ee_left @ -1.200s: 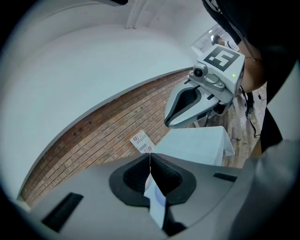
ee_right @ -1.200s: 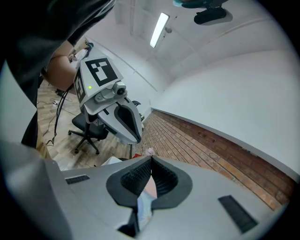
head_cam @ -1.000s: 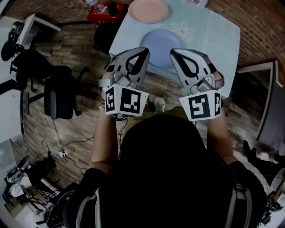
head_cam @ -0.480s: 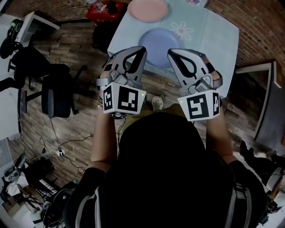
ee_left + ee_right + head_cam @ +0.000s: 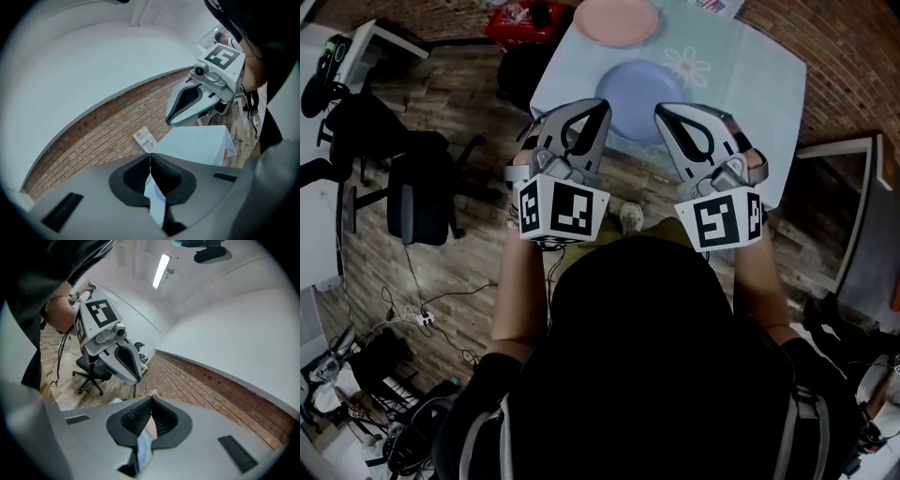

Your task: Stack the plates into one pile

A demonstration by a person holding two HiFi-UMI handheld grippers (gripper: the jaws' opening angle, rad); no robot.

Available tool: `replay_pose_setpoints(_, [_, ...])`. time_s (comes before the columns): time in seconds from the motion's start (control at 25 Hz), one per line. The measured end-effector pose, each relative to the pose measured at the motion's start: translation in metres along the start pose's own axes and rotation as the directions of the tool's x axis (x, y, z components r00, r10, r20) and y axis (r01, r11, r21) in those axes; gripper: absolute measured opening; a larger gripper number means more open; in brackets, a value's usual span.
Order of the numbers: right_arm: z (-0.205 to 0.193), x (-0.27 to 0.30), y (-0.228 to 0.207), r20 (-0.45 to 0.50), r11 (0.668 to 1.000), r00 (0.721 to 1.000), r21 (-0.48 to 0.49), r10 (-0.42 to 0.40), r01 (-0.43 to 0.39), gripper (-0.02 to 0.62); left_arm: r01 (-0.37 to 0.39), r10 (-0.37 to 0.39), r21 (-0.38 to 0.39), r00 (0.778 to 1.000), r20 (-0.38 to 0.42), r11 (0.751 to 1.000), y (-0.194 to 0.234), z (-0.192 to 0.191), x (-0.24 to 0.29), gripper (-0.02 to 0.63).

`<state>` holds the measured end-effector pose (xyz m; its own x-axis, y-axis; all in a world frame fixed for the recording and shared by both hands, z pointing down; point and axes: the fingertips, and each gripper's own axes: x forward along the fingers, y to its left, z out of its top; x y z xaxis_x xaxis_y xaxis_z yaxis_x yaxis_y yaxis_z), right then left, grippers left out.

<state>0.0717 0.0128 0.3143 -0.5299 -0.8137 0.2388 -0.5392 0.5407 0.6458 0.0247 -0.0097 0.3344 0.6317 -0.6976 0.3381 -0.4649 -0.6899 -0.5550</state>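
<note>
On the cloth-covered table [image 5: 759,84] the blue plate [image 5: 642,89] lay near and the pink plate [image 5: 614,21] farther, so the left gripper [image 5: 596,107] and right gripper [image 5: 667,112], both closed on nothing, would need opening first.

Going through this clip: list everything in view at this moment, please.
pink plate: 1, pink, table's far edge
blue plate: 1, blue, mid-table, apart from the pink plate
table: 1, pale cloth with a flower print, ahead of the person
crate: 1, red, on the floor left of the table
chair: 1, black, on the floor at left
left tongs: 1, grey, shut, empty, held up near the table's near edge
right tongs: 1, grey, shut, empty, beside the left tongs
</note>
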Motion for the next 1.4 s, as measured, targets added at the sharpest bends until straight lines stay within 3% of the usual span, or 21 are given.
replay_pose_setpoints(0.32, [-0.006,0.008,0.008,-0.015,1.000,1.000,-0.002,0.027,-0.027,0.035,-0.001,0.001,-0.014,1.000,-0.012,1.000,0.000,-0.006,-0.001,0.023])
replay_pose_setpoints(0.52, [-0.027,0.021,0.021,-0.064,0.997,0.997,-0.057,0.039,-0.042,0.035,0.005,-0.005,-0.021,1.000,-0.027,1.000,-0.003,-0.012,0.000,0.023])
replay_pose_setpoints(0.64, [-0.050,0.031,0.043,-0.109,0.991,0.988,-0.071,0.110,-0.118,0.037,0.005,-0.006,-0.028,0.999,-0.032,1.000,-0.005,-0.014,0.002,0.023])
replay_pose_setpoints(0.8, [-0.082,0.045,0.075,-0.148,0.972,0.962,-0.008,0.230,-0.234,0.045,0.016,-0.017,-0.031,0.999,-0.050,0.999,-0.010,-0.020,0.004,0.023])
replay_pose_setpoints(0.88, [-0.104,0.055,0.093,-0.188,0.959,0.941,0.021,0.281,-0.282,0.133,0.026,-0.028,-0.032,0.998,-0.059,0.999,-0.013,-0.022,0.004,0.023])
replay_pose_setpoints(0.96, [-0.129,0.064,0.111,-0.244,0.944,0.914,0.019,0.323,-0.328,0.162,0.026,-0.028,-0.036,0.998,-0.060,0.999,-0.015,-0.023,0.006,0.023])
replay_pose_setpoints(1.08, [-0.164,0.073,0.128,-0.313,0.930,0.881,0.023,0.356,-0.368,0.170,0.017,-0.020,-0.042,0.998,-0.057,0.999,-0.013,-0.021,0.010,0.023])
replay_pose_setpoints(1.24, [-0.205,0.078,0.145,-0.439,0.908,0.814,0.012,0.380,-0.418,0.170,0.005,-0.009,-0.048,0.998,-0.069,0.999,-0.007,-0.022,0.012,0.023])
replay_pose_setpoints(1.4, [-0.228,0.082,0.160,-0.498,0.901,0.779,0.011,0.381,-0.434,0.170,0.006,-0.011,-0.047,0.995,-0.095,0.999,-0.004,-0.030,0.010,0.023])
